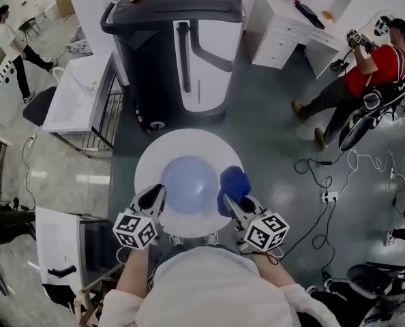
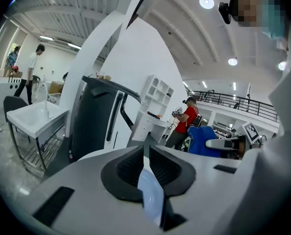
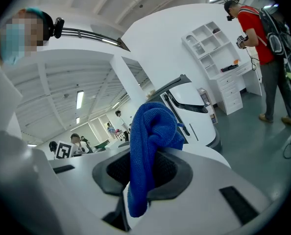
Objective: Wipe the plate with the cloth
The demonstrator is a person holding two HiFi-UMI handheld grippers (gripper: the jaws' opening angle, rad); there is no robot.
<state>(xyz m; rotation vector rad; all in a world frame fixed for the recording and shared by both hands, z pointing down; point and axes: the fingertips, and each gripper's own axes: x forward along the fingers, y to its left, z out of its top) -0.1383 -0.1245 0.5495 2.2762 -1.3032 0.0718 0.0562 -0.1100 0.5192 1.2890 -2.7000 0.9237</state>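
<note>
A pale blue is being shown by the plate [image 1: 189,182] and a deep blue by the cloth [image 1: 234,184], both being set off against the white table [image 1: 189,144]. Black-and-white square patterns are being carried on the cubes [image 1: 136,230] of the left gripper [image 1: 155,196] and the right gripper [image 1: 228,204].

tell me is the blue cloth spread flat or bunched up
Bunched up. The cloth hangs in crumpled folds, pinched in the right gripper, a lump beside the plate rather than a flat sheet.

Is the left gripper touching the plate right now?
Touching: in the left gripper view, the left gripper clamps the plate rim between its pads.
</note>
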